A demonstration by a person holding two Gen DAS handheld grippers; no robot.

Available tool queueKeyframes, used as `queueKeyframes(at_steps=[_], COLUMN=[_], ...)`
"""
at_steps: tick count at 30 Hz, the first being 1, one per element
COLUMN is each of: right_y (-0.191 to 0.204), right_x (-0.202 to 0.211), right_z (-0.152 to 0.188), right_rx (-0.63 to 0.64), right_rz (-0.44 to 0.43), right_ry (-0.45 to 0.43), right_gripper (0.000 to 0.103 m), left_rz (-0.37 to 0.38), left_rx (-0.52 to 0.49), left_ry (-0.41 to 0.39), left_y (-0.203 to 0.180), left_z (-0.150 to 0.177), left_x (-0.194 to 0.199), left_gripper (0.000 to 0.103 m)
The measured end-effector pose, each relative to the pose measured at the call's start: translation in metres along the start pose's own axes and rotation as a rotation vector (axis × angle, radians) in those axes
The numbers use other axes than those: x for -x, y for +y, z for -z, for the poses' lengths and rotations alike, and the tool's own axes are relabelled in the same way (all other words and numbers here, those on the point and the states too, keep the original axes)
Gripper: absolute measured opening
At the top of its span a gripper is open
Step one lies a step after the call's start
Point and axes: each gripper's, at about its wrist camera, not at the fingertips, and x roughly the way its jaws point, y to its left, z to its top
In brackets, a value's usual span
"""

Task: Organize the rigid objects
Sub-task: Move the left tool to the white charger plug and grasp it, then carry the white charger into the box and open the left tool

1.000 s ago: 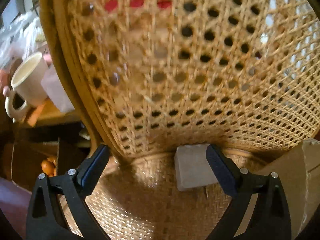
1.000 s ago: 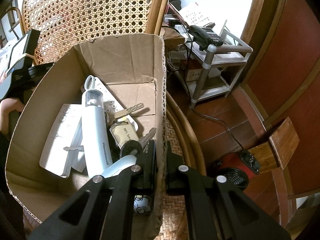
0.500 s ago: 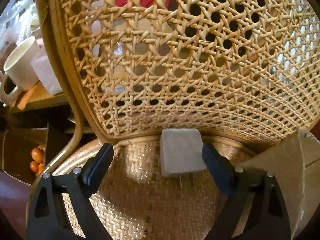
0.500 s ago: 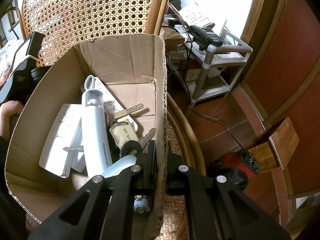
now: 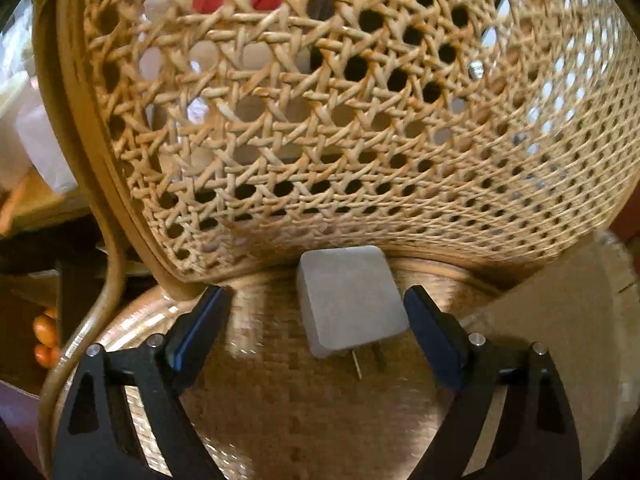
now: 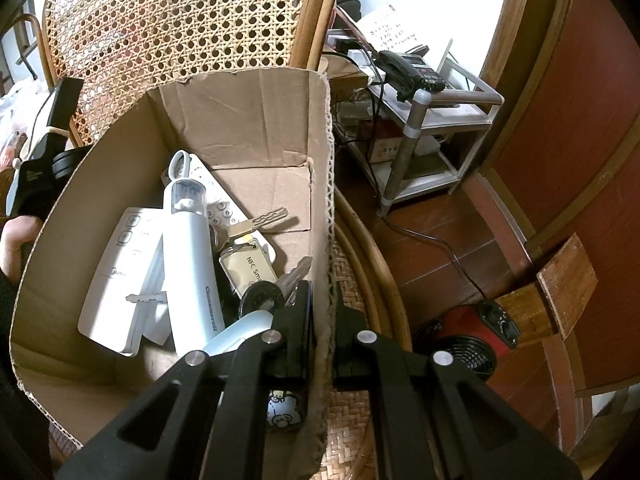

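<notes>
A white plug adapter (image 5: 350, 300) with two metal prongs lies on the woven chair seat (image 5: 280, 408), against the foot of the cane backrest (image 5: 360, 100). My left gripper (image 5: 316, 320) straddles it; its jaws are closing and the pads stand clear of the adapter on both sides. My right gripper (image 6: 322, 312) is shut on the right wall of the cardboard box (image 6: 320, 184). Inside the box lie a white bottle (image 6: 188, 264), a white remote (image 6: 116, 276), keys (image 6: 264, 218) and a tagged key fob (image 6: 248, 268).
The cardboard box's corner (image 5: 560, 320) stands right of the adapter. A wire shelf with a telephone (image 6: 408, 68) and a red fan heater (image 6: 468, 336) sit on the wooden floor right of the chair. A person's hand (image 6: 16, 236) shows at the box's left.
The left gripper has tipped down and come nearer the adapter, which now sits between the fingers, and its jaws have narrowed a little. The right gripper and box have kept still.
</notes>
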Motion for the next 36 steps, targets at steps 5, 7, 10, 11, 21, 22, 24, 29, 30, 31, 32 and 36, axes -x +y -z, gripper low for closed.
queueKeyframes(at_steps=[5,7,10,11,21,22,24,29,30,31,32,36], right_y=[0.001,0.001,0.001,0.0,0.001,0.002,0.002,0.003,0.003,0.002,0.003,0.003], right_x=[0.0,0.0,0.0,0.0,0.0,0.0,0.0,0.0,0.0,0.0,0.0,0.0], right_z=[-0.001,-0.001,-0.001,-0.001,0.0,0.0,0.0,0.001,0.001,0.001,0.001,0.001], right_rx=[-0.003,-0.001,-0.002,-0.002,-0.003,-0.002,0.0,0.001,0.002,0.002,0.001,0.003], right_rz=[0.004,0.006,0.005,0.005,0.001,0.001,0.002,0.003,0.003,0.002,0.002,0.003], right_ry=[-0.001,-0.001,-0.001,-0.001,0.002,0.002,0.002,0.002,0.002,0.002,0.002,0.002], right_gripper=[0.007,0.007,0.007,0.007,0.007,0.007,0.007,0.007,0.007,0.007,0.007,0.007], left_rz=[-0.046,-0.053,-0.076,-0.077,-0.121,-0.109,-0.093,-0.063,-0.04,-0.017,-0.002,0.021], left_rx=[-0.151,-0.148,-0.146,-0.142,-0.218,-0.216,-0.22,-0.255,-0.251,-0.253,-0.259,-0.314], left_ry=[-0.037,-0.041,-0.033,-0.033,-0.186,-0.212,-0.26,-0.34,-0.335,-0.326,-0.318,-0.303], left_y=[-0.033,-0.036,-0.03,-0.027,-0.033,-0.036,-0.038,-0.066,-0.072,-0.072,-0.077,-0.096], left_z=[0.013,0.016,0.026,0.029,0.058,0.06,0.067,0.075,0.079,0.078,0.082,0.086], left_x=[-0.005,-0.005,0.002,0.008,0.105,0.119,0.146,0.197,0.203,0.209,0.211,0.223], left_gripper=[0.047,0.047,0.047,0.047,0.047,0.047,0.047,0.047,0.047,0.047,0.048,0.048])
